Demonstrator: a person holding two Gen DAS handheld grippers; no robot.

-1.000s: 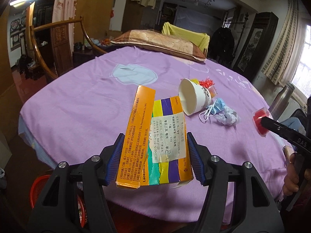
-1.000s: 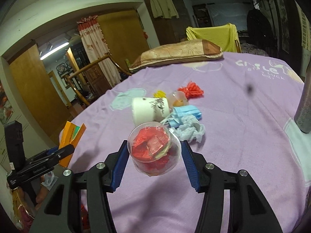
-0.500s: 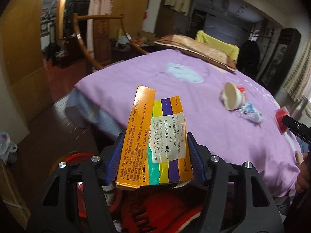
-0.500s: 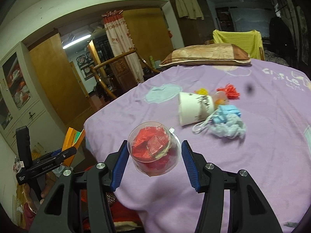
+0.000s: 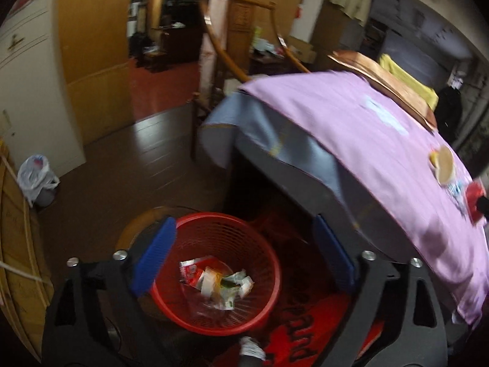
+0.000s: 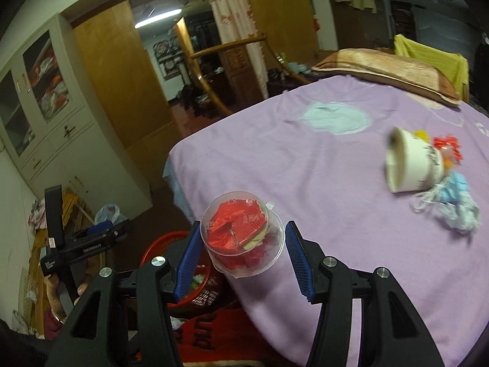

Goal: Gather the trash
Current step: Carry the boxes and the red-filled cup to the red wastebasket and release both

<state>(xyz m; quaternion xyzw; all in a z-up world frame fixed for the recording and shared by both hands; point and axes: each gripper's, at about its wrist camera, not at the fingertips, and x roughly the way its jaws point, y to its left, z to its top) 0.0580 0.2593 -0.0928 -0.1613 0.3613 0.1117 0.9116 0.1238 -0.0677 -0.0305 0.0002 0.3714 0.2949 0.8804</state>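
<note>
My left gripper [image 5: 244,253] is open and empty, hanging over a red mesh trash basket [image 5: 269,281] on the floor with wrappers in its bottom; the orange box is not in view. The left gripper also shows in the right wrist view [image 6: 101,232]. My right gripper [image 6: 243,247] is shut on a clear plastic cup [image 6: 241,235] stuffed with red wrappers, held at the table's near left edge. A white paper cup [image 6: 412,162] lies on its side on the purple tablecloth [image 6: 305,159], next to a blue mask and crumpled tissue [image 6: 455,208].
The red basket [image 6: 159,244] stands on the floor left of the table, beside a red mat [image 5: 321,333]. A wooden chair [image 5: 241,39], cabinets [image 6: 45,116] and a white plastic bag [image 5: 35,176] stand around. A pillow [image 6: 385,67] lies at the table's far edge.
My left gripper swung down from the table over the basket and opened; the orange box it held is gone from its jaws. My right gripper moved left toward the table edge with the cup.
</note>
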